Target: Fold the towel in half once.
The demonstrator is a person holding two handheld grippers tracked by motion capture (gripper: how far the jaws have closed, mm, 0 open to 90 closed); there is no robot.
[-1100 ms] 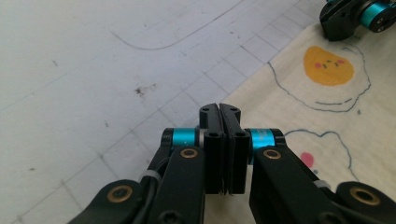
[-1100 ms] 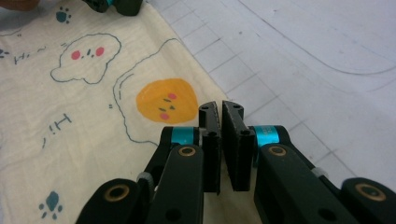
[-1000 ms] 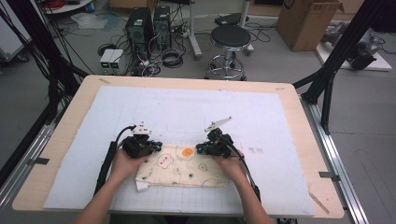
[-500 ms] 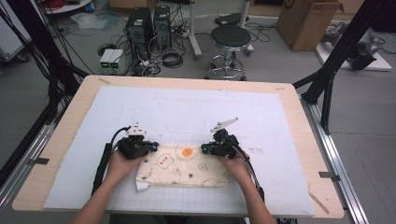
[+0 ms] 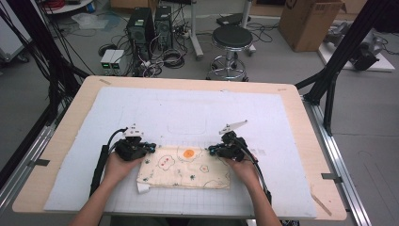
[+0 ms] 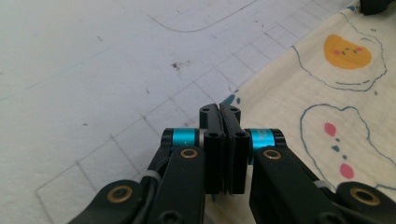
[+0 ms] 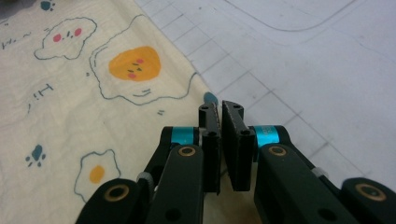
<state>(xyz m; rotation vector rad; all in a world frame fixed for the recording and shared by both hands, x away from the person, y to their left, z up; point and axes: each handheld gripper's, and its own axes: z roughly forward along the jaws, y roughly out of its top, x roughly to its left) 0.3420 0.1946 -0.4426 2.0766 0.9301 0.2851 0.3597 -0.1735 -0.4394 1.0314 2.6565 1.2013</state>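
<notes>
- High view: cloth [image 5: 184, 167] with fried-egg print lies flat on the white mat [image 5: 188, 117] near the counter's [image 5: 61, 136] front edge, between both hands.
- Left gripper [image 5: 151, 147] pinched shut on the cloth's far left corner; the left gripper view shows its jaws pressed together at the cloth edge.
- Right gripper [image 5: 211, 150] clamped on the far right corner, jaws nearly together.
- Both far corners held, likely so the cloth can be lifted evenly for a fold toward the person.

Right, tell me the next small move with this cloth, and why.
Probably lift both far corners together and carry them toward the person to fold the cloth. The left gripper and right gripper each sit shut at a far corner, cloth flat on the mat.
</notes>
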